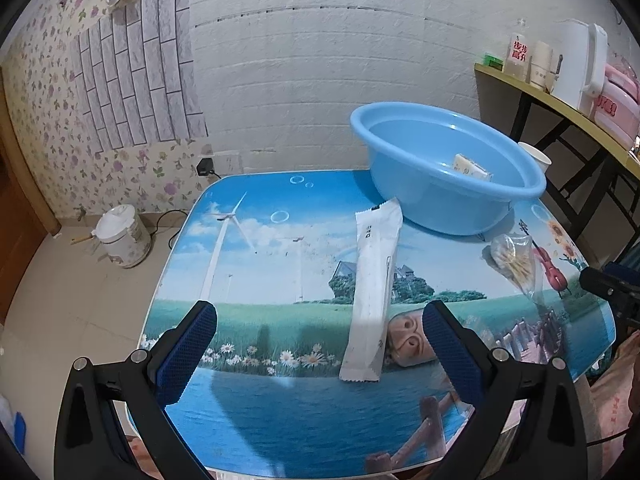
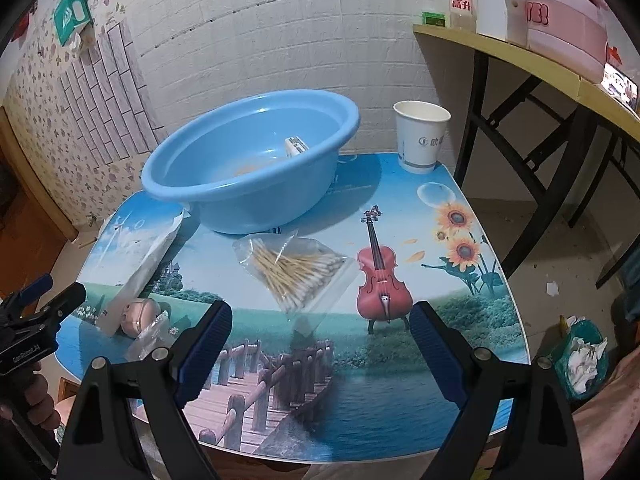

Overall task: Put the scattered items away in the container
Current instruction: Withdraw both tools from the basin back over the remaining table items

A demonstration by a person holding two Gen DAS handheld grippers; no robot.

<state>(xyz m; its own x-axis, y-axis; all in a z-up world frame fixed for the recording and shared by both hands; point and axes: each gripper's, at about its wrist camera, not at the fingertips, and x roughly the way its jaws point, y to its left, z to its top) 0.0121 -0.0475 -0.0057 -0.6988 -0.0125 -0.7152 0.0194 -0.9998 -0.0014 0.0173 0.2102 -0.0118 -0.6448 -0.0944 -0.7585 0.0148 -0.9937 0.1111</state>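
Dim, cool indoor light gives soft shadows under the basin (image 2: 256, 152) and glare spots inside it, while fisheye curvature bends the wall (image 1: 340, 60) and darkens sharp corners.

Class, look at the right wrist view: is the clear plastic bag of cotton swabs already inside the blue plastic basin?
No, the clear plastic bag of cotton swabs lies on the table in front of the blue plastic basin.

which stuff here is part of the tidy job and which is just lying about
Job: blue basin, small box already in it, white sachet, cotton swab bag, small clear packet.
Just there: paper cup, rice cooker, pink appliance.
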